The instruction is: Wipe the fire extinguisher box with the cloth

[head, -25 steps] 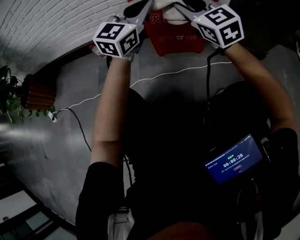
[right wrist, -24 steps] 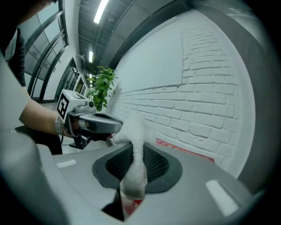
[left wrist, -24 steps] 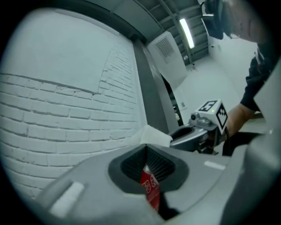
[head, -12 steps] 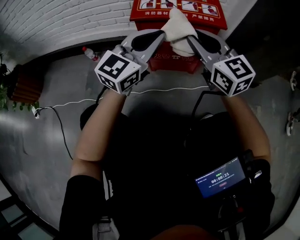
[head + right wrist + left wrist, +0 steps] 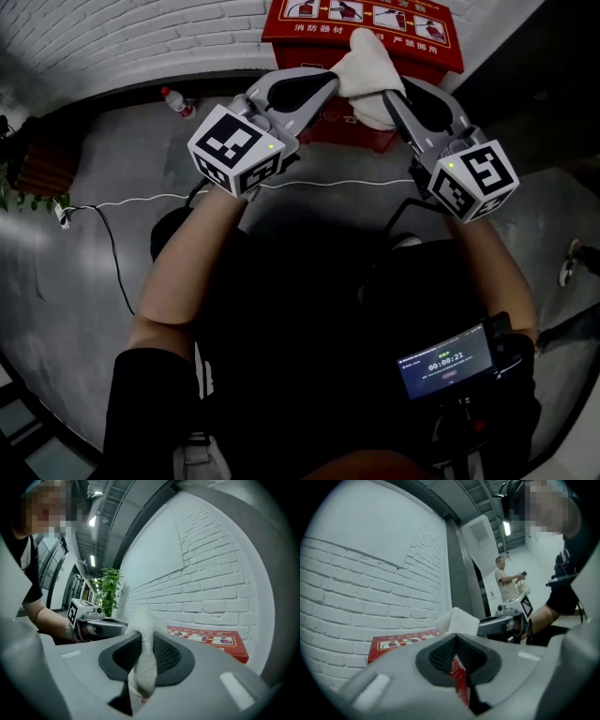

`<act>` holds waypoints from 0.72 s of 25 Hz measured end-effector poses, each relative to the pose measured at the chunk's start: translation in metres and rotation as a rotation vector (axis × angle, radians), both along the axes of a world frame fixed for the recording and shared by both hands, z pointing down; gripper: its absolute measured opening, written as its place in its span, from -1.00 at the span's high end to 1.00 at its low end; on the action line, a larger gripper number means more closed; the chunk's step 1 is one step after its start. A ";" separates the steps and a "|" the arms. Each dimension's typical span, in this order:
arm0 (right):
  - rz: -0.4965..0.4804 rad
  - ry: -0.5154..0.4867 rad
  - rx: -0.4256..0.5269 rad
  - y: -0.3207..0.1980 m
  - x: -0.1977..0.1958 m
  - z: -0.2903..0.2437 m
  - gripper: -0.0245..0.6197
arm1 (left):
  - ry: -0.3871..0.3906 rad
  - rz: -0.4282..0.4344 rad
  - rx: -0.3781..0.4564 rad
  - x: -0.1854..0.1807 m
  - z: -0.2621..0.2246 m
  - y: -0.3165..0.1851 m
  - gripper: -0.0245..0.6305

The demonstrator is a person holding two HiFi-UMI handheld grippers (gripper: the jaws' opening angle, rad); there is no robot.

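The white cloth (image 5: 370, 67) is held up between the two claws, just in front of the red fire extinguisher box (image 5: 441, 52), which stands on the floor against the far white brick wall (image 5: 141, 37). The right gripper (image 5: 387, 94) is clamped on the cloth, a fold bunched between its jaws. The left gripper (image 5: 333, 82) has its tips pinched together at the cloth's left edge. A small bottle (image 5: 174, 100) lies to the left by the wall.
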State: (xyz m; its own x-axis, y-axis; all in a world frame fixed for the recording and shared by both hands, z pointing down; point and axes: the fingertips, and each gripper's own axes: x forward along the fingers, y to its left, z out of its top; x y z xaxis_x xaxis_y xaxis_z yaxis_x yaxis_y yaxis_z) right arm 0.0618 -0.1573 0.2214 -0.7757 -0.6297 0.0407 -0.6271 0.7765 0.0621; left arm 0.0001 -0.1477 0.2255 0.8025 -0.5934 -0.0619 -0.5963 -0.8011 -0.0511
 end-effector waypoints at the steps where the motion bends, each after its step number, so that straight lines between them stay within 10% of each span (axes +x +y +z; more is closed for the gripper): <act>1: -0.002 -0.001 0.000 0.000 0.000 0.000 0.68 | 0.001 0.001 -0.004 0.000 0.001 0.000 0.92; 18: -0.023 -0.006 0.012 0.009 -0.004 -0.001 0.68 | -0.042 -0.042 0.000 -0.010 0.006 -0.002 0.92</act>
State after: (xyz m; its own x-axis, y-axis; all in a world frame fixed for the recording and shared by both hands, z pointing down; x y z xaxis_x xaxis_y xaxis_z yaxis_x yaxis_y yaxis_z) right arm 0.0579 -0.1488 0.2201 -0.7900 -0.6125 0.0286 -0.6098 0.7897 0.0678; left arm -0.0102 -0.1498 0.2313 0.7787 -0.6267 -0.0286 -0.6269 -0.7753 -0.0768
